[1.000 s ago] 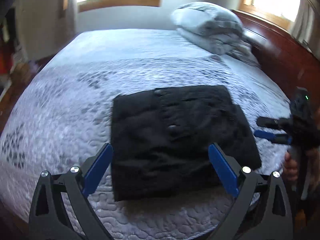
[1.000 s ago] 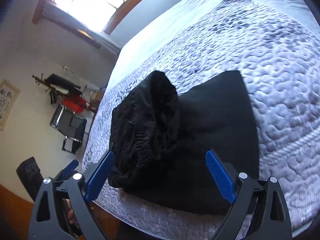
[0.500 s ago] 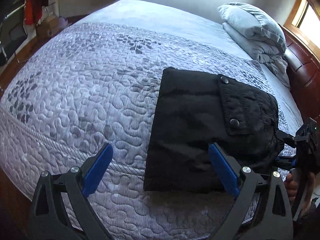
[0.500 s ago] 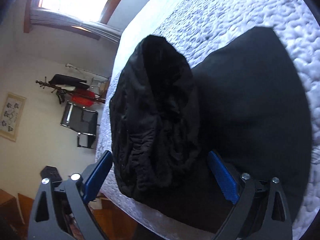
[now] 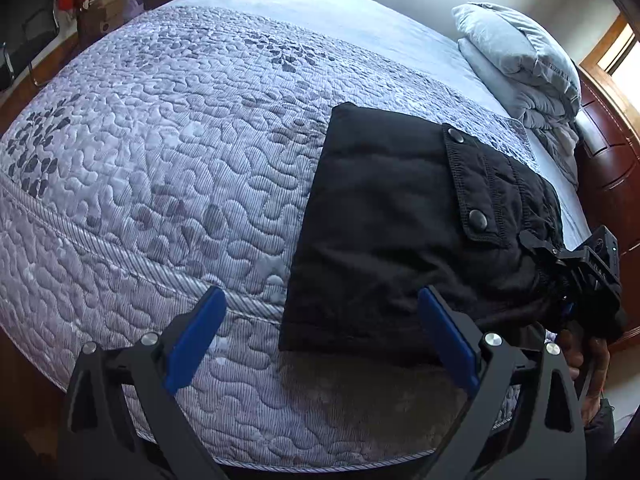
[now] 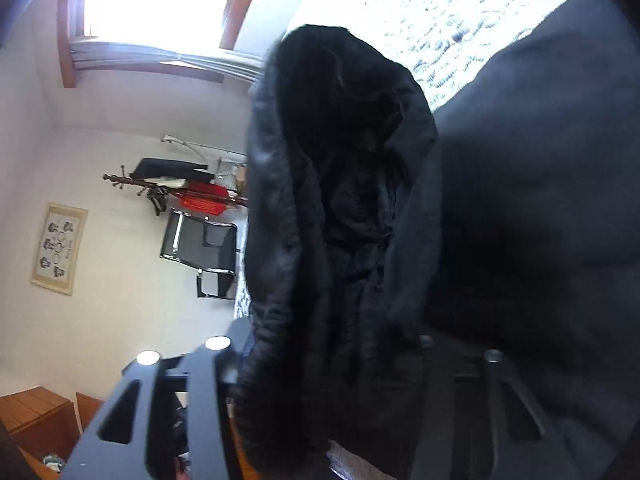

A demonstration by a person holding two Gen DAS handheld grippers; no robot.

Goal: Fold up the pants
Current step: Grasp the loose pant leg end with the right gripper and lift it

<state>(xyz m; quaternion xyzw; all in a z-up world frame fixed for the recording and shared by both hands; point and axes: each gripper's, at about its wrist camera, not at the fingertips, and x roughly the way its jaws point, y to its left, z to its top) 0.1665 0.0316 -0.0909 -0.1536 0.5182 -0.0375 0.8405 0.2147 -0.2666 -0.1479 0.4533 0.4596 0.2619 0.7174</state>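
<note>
Your one folded pair of black pants (image 5: 384,240) lies at the bed's (image 5: 160,160) near right edge, open quilt left. Your left hand-held gripper (image 5: 320,344) is released; your right hand-held gripper (image 6: 340,360) is closing on the pants' bunched end.

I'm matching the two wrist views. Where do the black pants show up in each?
Left wrist: black pants lie folded right of centre on the quilted bedspread.
Right wrist: black pants fill the centre and right, bunched close to the lens.
Shared landmark: the bedspread.

Pants (image 5: 400,240) lie on the bed (image 5: 160,160) at 3 o'clock; pillows (image 5: 516,60) behind at 1 o'clock, by headboard (image 5: 608,152).
</note>
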